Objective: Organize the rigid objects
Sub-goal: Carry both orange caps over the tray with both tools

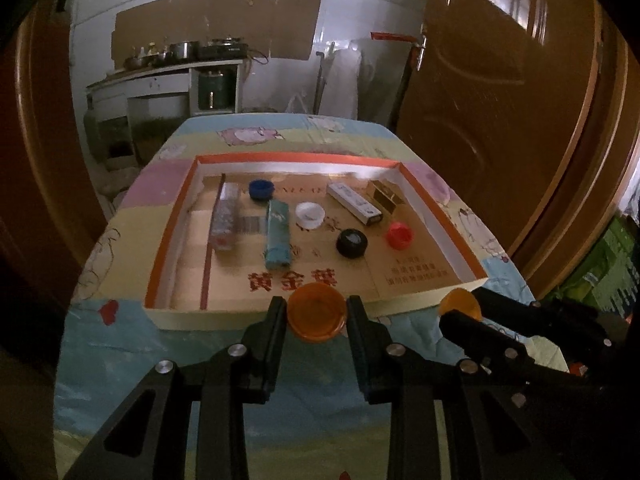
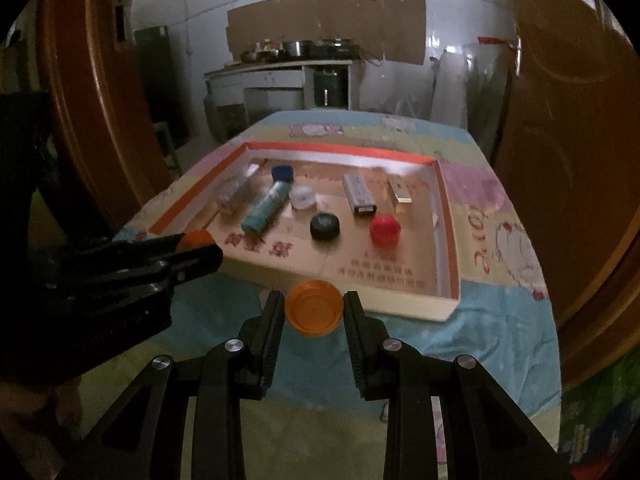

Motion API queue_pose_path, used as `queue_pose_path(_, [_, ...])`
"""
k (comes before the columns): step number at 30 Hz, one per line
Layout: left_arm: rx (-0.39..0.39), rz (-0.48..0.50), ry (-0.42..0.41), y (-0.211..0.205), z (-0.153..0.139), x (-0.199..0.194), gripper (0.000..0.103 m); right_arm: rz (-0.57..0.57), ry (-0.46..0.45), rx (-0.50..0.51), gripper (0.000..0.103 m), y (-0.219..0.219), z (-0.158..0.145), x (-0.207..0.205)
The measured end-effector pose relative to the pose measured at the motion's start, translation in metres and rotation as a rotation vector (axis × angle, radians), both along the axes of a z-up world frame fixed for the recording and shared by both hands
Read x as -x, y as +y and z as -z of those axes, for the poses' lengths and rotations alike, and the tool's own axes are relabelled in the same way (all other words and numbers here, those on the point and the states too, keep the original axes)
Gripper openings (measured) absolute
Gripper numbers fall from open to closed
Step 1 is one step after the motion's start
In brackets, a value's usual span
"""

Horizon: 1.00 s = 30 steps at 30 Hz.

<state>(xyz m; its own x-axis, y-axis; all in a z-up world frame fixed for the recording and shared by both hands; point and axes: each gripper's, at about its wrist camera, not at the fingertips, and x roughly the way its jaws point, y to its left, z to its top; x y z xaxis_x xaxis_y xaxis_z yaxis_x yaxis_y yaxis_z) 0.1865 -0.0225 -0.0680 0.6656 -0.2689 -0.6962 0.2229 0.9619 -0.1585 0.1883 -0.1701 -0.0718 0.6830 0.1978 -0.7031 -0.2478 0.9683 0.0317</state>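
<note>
Left wrist view: left gripper (image 1: 317,312) pinches an orange cap (image 1: 316,312) just short of the tray's (image 1: 280,314) near wall. Right gripper (image 2: 314,308) pinches a second orange cap (image 2: 314,307), likewise outside it. Bottles, boxes and four caps already lie inside; these two look like the remainder.

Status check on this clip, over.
Left gripper shut on orange cap. Right gripper shut on second orange cap. Tray ahead, unobstructed.

both wrist views face the same tray (image 1: 464,254) from near its front edge
</note>
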Motion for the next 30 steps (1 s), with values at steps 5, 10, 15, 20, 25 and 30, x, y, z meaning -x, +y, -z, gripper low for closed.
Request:
queue_pose_path(5, [0.001,-0.004,-0.015,0.004,-0.007,-0.005,0.031,-0.016,-0.03,0.014,0.031,0.008,-0.012,-0.007])
queue_pose_path(10, [0.001,-0.012,-0.027,0.009,-0.011,-0.013,0.031,-0.023,-0.051,0.023,0.031,0.012,-0.022,-0.015])
queue_pose_path(15, [0.002,-0.019,-0.031,0.013,-0.015,-0.023,0.031,-0.026,-0.057,0.03,0.031,0.014,-0.028,-0.027])
queue_pose_path(20, [0.0,-0.021,-0.026,0.015,-0.015,-0.034,0.031,-0.034,-0.054,0.036,0.031,0.016,-0.027,-0.037])
queue_pose_path(25, [-0.007,-0.028,-0.031,0.019,-0.018,-0.044,0.031,-0.034,-0.053,0.041,0.031,0.016,-0.027,-0.046])
queue_pose_path(30, [-0.01,-0.049,-0.033,0.029,-0.022,-0.058,0.031,-0.029,-0.051,0.05,0.031,0.011,-0.025,-0.06])
